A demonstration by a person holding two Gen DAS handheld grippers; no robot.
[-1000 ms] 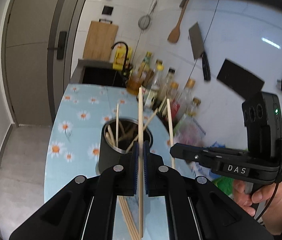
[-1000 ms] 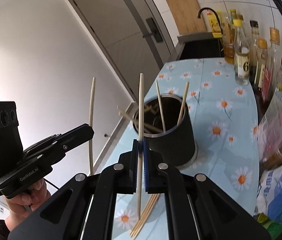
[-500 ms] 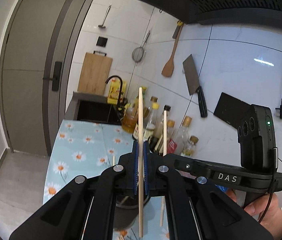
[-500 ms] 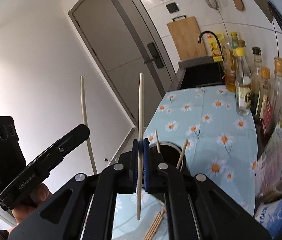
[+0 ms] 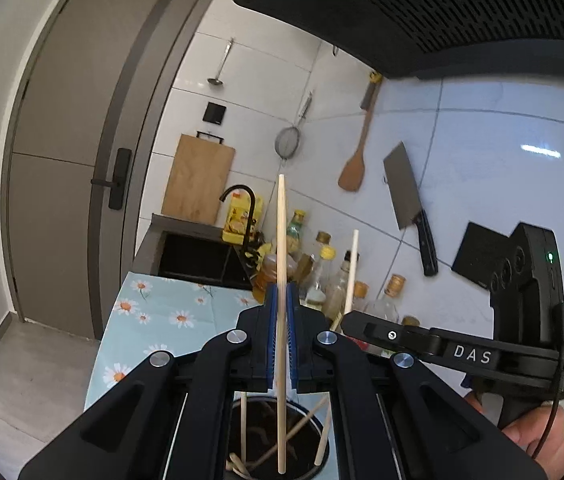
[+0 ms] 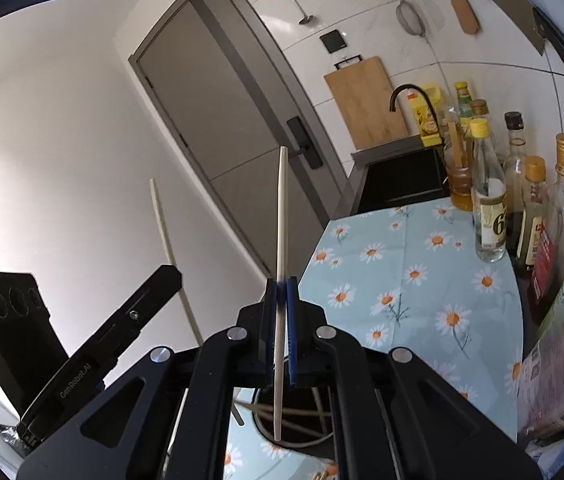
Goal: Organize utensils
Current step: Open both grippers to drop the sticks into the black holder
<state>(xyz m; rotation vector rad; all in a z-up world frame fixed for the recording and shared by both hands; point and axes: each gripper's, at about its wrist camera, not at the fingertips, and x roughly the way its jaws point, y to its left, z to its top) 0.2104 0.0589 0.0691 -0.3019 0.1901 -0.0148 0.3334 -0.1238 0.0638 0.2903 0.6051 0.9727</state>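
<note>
Left wrist view
- Left hand-held gripper (image 5: 280,334): blue pads closed tight on one chopstick, nothing else between them.
- Left chopstick (image 5: 281,240): held upright; its top rises well above the pads, its lower end hangs over the mouth of the holder.
- Utensil holder (image 5: 314,438): dark cylinder directly below the gripper, with several chopsticks leaning inside.
- Right hand-held gripper (image 5: 348,322): seen from the side, to the right, near the left one; it carries its own chopstick (image 5: 351,276), tilted slightly, lower end dipping into the holder.
- Bench (image 5: 162,312): blue daisy-print cover; bottles (image 5: 322,276) stand along the wall behind.

Right wrist view
- Right hand-held gripper (image 6: 281,334): pads clamped on a pale chopstick (image 6: 282,220), held near upright, its tip just over the holder's rim (image 6: 302,442).
- Left hand-held gripper (image 6: 172,276): to the left, apart, with its chopstick (image 6: 164,228) slanting up past its tip; the closure of its pads is not visible here.
- Loose chopsticks (image 6: 324,474): ends visible on the bench at the lower edge, just beside the holder.
</note>
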